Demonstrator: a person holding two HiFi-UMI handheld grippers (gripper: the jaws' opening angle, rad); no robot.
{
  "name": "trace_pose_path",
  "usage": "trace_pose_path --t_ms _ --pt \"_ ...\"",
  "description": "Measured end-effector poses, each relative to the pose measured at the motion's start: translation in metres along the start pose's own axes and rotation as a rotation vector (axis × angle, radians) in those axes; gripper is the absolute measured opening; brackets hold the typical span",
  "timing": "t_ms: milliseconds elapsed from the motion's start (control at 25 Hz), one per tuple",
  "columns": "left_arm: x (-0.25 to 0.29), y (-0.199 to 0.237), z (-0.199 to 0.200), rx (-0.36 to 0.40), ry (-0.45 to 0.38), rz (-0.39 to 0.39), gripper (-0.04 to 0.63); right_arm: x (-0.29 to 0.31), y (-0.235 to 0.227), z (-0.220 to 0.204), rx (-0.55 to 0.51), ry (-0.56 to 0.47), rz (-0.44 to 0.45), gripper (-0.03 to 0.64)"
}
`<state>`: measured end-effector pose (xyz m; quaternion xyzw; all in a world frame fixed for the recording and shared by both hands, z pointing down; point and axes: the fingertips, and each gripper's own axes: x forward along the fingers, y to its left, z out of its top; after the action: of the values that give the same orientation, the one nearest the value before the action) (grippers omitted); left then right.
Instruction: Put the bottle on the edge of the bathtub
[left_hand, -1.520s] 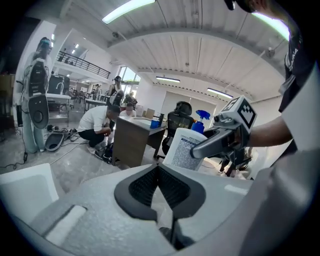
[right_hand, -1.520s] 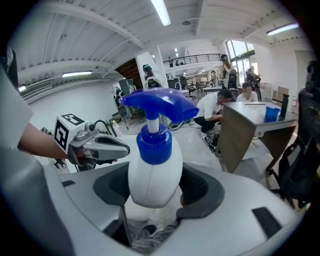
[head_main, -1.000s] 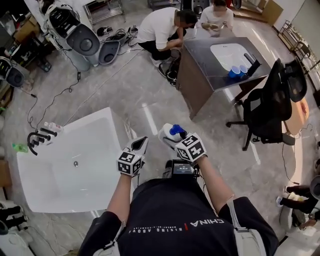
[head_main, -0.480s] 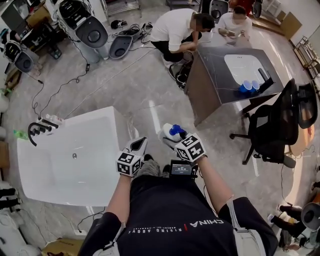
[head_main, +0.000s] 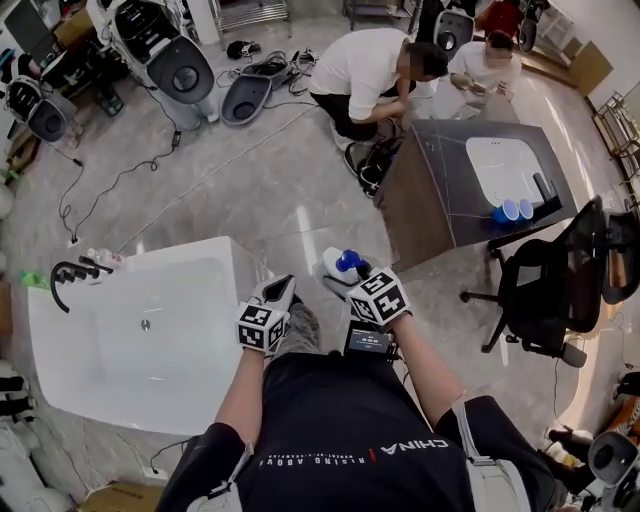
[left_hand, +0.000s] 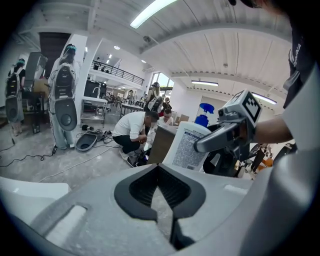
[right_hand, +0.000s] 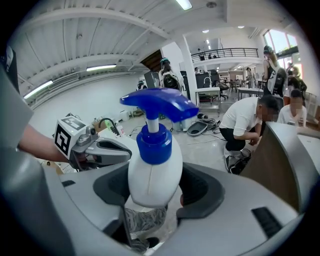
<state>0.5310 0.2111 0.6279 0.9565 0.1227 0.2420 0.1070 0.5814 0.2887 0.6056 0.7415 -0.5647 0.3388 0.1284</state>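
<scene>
So the right gripper (head_main: 345, 280) has its jaws spread wide and clamped on the bottle (right_hand: 154, 172). The bottle stands upright, blue pump on top, at mid-frame in the head view. The bathtub (head_main: 180, 255) sits to the left, its near rim just past the left gripper (head_main: 283, 288). That one is nearer the tub, but its jaws are pressed together with nothing in them. Versus a second ago, the tub sits lower and the desk has drifted right. Same grip, so the person is probably walking it over.
</scene>
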Motion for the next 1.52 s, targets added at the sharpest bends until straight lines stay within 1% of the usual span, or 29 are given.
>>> trace_pose_path --t_ms 240,360,480,600,760,1040,1160,1280,1520 --pt "0.022 0.072 0.045 -0.017 -0.023 0.017 0.009 0.054 -0.031 0.068 -0.035 0.016 0.01 0.272" --pt "0.031 0.113 0.064 -0.044 -0.038 0.05 0.009 0.086 -0.044 0.098 -0.052 0.03 0.035 0.272" --pt "0.032 0.146 0.07 -0.068 -0.058 0.097 0.009 0.116 -0.046 0.12 -0.087 0.041 0.072 0.272" --pt "0.011 0.172 0.066 -0.095 -0.083 0.144 0.009 0.14 -0.027 0.138 -0.131 0.051 0.102 0.272" --pt "-0.03 0.212 0.054 -0.157 -0.111 0.224 0.009 0.175 0.01 0.157 -0.194 0.089 0.157 0.272" --pt "-0.069 0.254 0.026 -0.282 -0.14 0.395 0.009 0.24 0.051 0.175 -0.336 0.172 0.312 0.272" --pt "-0.086 0.267 0.012 -0.331 -0.142 0.478 0.009 0.268 0.073 0.177 -0.405 0.217 0.393 0.272" --pt "-0.101 0.281 0.004 -0.354 -0.136 0.55 0.009 0.298 0.094 0.173 -0.478 0.261 0.47 0.272" --pt "-0.116 0.313 -0.012 -0.42 -0.155 0.662 0.009 0.362 0.129 0.166 -0.557 0.298 0.556 0.272"
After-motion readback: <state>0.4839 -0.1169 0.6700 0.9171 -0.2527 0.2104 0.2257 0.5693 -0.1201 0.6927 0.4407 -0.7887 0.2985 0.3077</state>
